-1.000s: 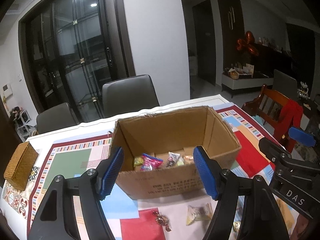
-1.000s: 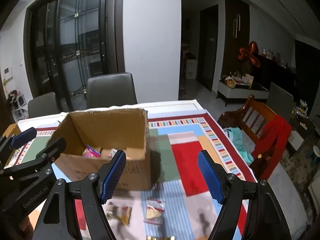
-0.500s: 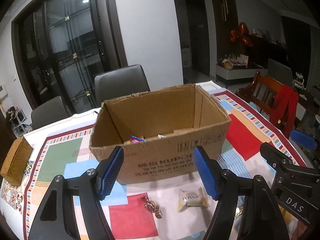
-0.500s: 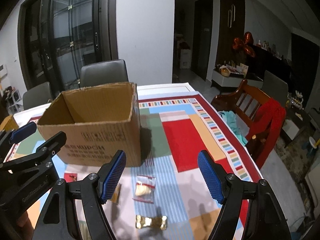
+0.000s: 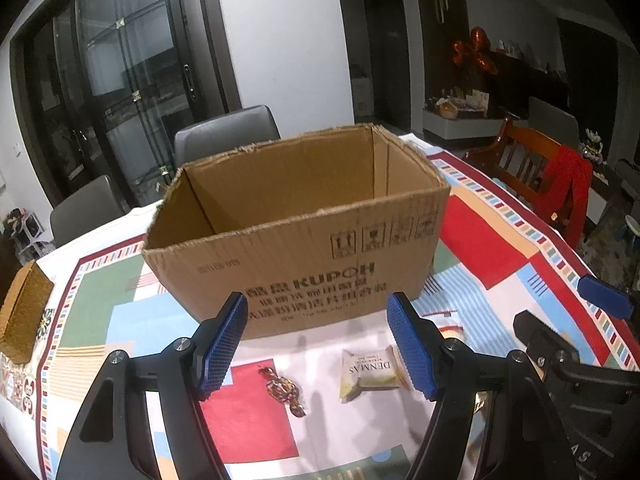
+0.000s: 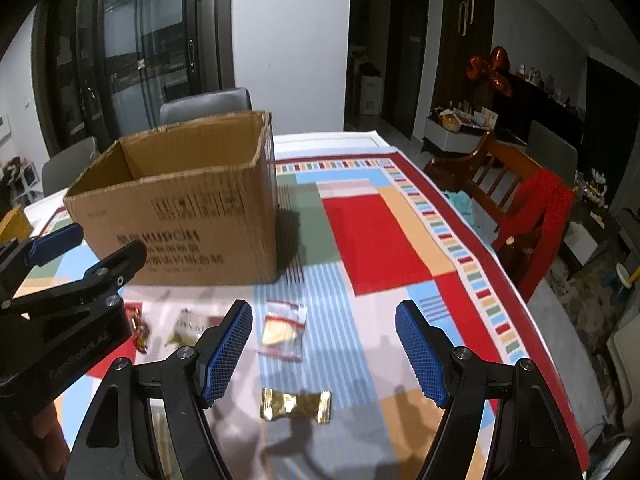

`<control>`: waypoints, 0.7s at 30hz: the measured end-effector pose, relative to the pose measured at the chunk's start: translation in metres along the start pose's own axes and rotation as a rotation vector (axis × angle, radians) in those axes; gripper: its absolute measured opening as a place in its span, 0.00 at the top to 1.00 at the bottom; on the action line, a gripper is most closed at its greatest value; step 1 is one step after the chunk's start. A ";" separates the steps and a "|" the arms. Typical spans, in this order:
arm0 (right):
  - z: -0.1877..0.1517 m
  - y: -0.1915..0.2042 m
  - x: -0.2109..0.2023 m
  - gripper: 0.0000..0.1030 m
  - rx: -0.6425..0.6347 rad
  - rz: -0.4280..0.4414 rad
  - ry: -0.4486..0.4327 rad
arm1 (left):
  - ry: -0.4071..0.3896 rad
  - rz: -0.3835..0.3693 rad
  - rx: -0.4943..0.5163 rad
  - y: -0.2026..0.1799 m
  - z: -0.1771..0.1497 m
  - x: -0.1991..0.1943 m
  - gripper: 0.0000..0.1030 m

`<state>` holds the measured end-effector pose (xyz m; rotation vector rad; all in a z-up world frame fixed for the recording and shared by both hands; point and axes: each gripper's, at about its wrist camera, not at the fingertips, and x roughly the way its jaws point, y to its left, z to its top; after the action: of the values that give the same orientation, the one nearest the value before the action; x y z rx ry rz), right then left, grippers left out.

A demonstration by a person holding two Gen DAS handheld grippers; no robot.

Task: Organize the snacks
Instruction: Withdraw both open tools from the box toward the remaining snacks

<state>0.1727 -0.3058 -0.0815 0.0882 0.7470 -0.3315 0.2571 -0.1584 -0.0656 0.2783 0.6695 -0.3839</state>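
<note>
An open cardboard box (image 5: pixel 304 240) (image 6: pixel 180 208) stands on the patterned tablecloth; its inside is hidden from this height. In front of it lie loose snacks: a brown twist-wrapped candy (image 5: pixel 284 388) (image 6: pixel 138 326), a white DENMAS packet (image 5: pixel 370 370) (image 6: pixel 188 326), a clear red-edged packet (image 6: pixel 282 330) and a gold-wrapped candy (image 6: pixel 296 404). My left gripper (image 5: pixel 320 346) is open and empty above the candy and white packet. My right gripper (image 6: pixel 324 354) is open and empty above the clear packet and gold candy.
A woven basket (image 5: pixel 22 316) sits at the table's left edge. Grey chairs (image 5: pixel 226 132) stand behind the table. A wooden chair with a red garment (image 6: pixel 536 204) stands to the right. The tablecloth (image 6: pixel 376 236) stretches right of the box.
Both grippers have pulled back and dropped lower, from looking down into the box to hovering over the snacks in front of it. Both stayed open.
</note>
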 end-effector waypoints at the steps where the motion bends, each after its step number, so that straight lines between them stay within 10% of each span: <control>1: -0.002 0.000 0.001 0.27 0.000 0.001 0.005 | 0.004 -0.003 0.001 0.000 -0.001 0.001 0.31; 21: -0.038 0.008 0.029 0.27 -0.006 0.020 0.123 | 0.091 -0.046 0.017 -0.014 -0.030 0.032 0.31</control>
<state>0.1703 -0.2981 -0.1298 0.1114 0.8682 -0.3072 0.2575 -0.1683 -0.1109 0.2980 0.7629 -0.4230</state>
